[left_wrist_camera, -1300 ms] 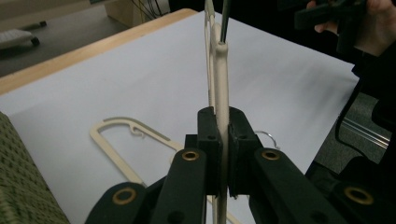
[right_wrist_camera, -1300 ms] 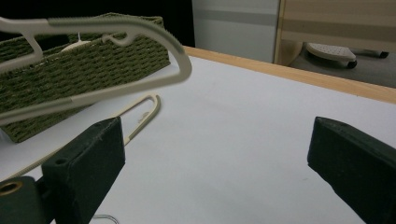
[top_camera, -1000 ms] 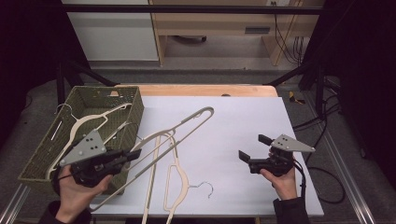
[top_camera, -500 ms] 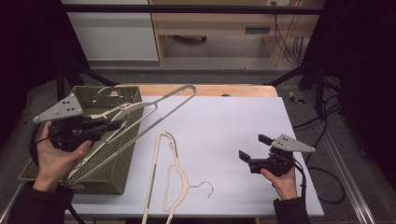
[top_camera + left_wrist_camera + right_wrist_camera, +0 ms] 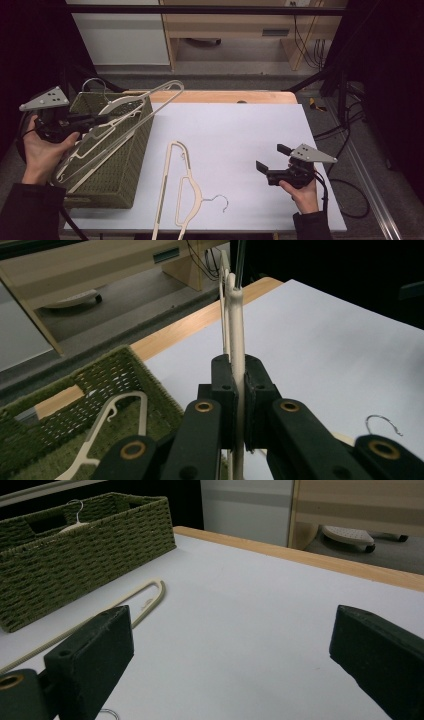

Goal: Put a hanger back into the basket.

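A cream hanger (image 5: 131, 112) is pinched in the left gripper (image 5: 97, 120) and lies tilted over the green woven basket (image 5: 125, 165) at the desk's left side. A second hanger (image 5: 182, 192) lies flat on the white desk (image 5: 260, 130), beside the basket. The right gripper (image 5: 270, 159) hovers near the desk's right edge, jaws wide and empty.

The high view looks forward and down from above the person's side onto the whole white table top (image 5: 240, 130), wide and far off. The left gripper view rides close behind the left gripper (image 5: 239, 390), facing along its jaws over the olive-green woven basket (image 5: 100, 385) toward the table's far wooden edge. The right gripper view sits low behind the right gripper (image 5: 235, 655), facing across the table at that same basket (image 5: 75, 560), which all three views share.
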`<state>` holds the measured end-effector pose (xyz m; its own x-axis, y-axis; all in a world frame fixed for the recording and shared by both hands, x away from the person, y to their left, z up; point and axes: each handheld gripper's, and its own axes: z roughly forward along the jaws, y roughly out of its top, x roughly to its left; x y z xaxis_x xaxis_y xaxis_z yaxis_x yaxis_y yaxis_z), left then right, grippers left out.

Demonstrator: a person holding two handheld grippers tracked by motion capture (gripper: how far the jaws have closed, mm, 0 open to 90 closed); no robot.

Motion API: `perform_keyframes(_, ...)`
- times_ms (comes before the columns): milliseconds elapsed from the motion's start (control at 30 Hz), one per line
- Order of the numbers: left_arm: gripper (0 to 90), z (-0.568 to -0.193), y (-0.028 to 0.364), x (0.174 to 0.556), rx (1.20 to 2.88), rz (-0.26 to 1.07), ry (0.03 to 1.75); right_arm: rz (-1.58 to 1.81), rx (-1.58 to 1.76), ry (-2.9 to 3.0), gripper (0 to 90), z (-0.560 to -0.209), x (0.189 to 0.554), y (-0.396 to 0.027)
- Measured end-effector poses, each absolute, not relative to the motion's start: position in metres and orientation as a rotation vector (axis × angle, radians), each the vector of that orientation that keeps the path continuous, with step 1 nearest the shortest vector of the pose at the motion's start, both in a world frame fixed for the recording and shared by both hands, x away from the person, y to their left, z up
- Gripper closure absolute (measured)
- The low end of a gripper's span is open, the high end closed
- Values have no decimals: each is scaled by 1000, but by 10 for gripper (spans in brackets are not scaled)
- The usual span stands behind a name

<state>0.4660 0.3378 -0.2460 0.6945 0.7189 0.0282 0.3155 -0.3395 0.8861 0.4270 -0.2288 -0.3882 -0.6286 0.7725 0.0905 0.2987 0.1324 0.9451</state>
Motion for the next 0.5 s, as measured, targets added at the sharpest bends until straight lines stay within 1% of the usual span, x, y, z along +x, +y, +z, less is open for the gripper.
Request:
perform_keyframes(33,859,-246,338,466,1934,523,801,1504,1037,1993,46,-388,427,-228)
perform_keyframes(200,859,-254,362,477,1921,535,853,1504,1043,1988,46,-388,427,-228)
perform_keyframes(500,859,-260,380,487,1923,544,876,1498,1048,1988,45,-389,428,-227)
